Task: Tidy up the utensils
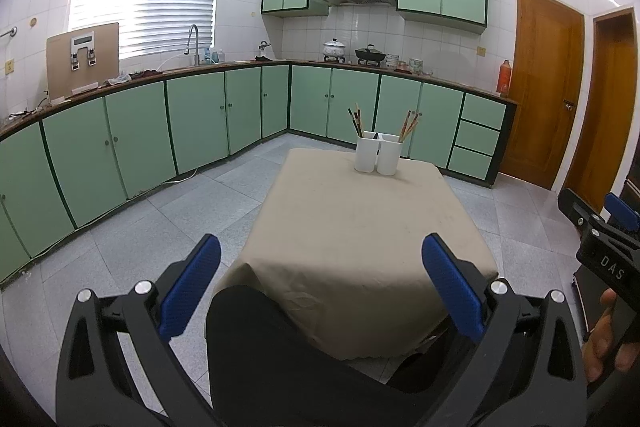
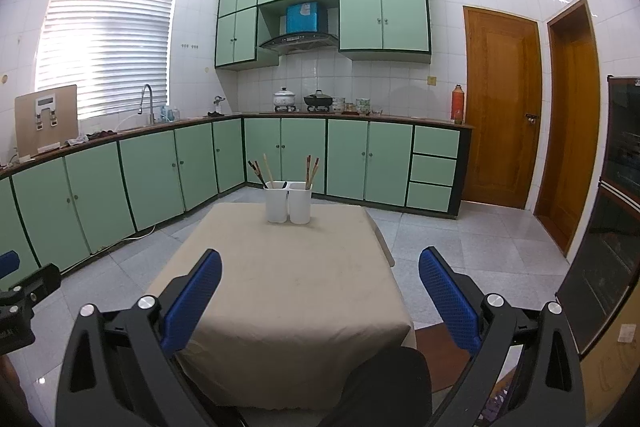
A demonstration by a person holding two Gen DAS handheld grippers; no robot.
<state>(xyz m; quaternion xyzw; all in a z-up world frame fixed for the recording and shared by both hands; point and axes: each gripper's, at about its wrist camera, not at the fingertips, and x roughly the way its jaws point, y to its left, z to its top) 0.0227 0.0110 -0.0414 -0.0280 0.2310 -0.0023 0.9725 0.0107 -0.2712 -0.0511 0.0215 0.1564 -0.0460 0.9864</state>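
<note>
**With Both Grippers Held Back, Utensils Stand Sorted in the Holder**

Because nothing lies loose on the cloth, the task is judged either complete or not yet started; the views alone do not settle which.

1. Table (image 2: 288, 291): covered by a beige cloth, it fills the centre of both wrist views. Its surface appears bare apart from one item at the far edge.

2. Utensil holder (image 2: 288, 202): white, with two compartments side by side, it stands upright at the far middle of the table. A dark item between the compartments is too small to identify.

3. Left utensil group (image 2: 261, 171): several sticks, some dark-tipped, lean left out of the left compartment.

4. Right utensil group (image 2: 312, 169): a few brown sticks lean right out of the right compartment.

5. Left gripper (image 1: 320, 291): blue pads spread wide, holding nothing, at the near edge of the table and well apart from the holder.

6. Right gripper (image 2: 320, 295): likewise spread wide, also at the near edge.

Remaining work, if any: none is visible outside the holder. Whether the two groups are correctly matched by type cannot be told.
</note>
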